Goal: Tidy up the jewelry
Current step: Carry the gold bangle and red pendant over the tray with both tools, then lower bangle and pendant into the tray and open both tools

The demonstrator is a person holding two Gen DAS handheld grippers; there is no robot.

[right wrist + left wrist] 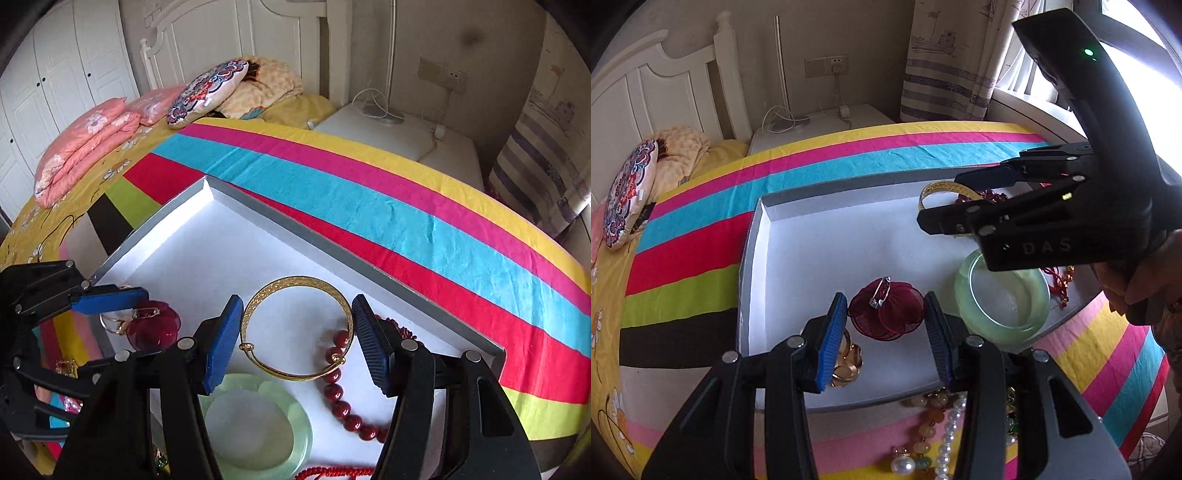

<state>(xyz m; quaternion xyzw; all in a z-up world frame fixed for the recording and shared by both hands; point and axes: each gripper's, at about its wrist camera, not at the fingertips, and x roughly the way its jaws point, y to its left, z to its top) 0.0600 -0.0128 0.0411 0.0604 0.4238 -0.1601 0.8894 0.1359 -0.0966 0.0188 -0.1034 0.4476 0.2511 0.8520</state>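
Note:
A shallow white tray with a grey rim (750, 266) lies on the striped bedspread. My left gripper (886, 338) is open, its blue pads on either side of a dark red flower brooch (886, 314) with a silver clip, not touching it. A gold ornament (846, 363) is partly hidden behind the left pad. My right gripper (297, 345) is open and straddles a gold bangle (295, 328), with the pads right at its sides. The bangle lies over a red bead bracelet (340, 402). A pale green jade bangle (258, 424) lies close below the right gripper.
Pearl and amber bead strands (942, 432) lie on the bedspread in front of the tray. A red cord ornament (1062, 286) sits at the tray's right end. Pillows (207, 92) and folded pink bedding (85, 147) are near the headboard. A white nightstand (399, 136) stands beyond the bed.

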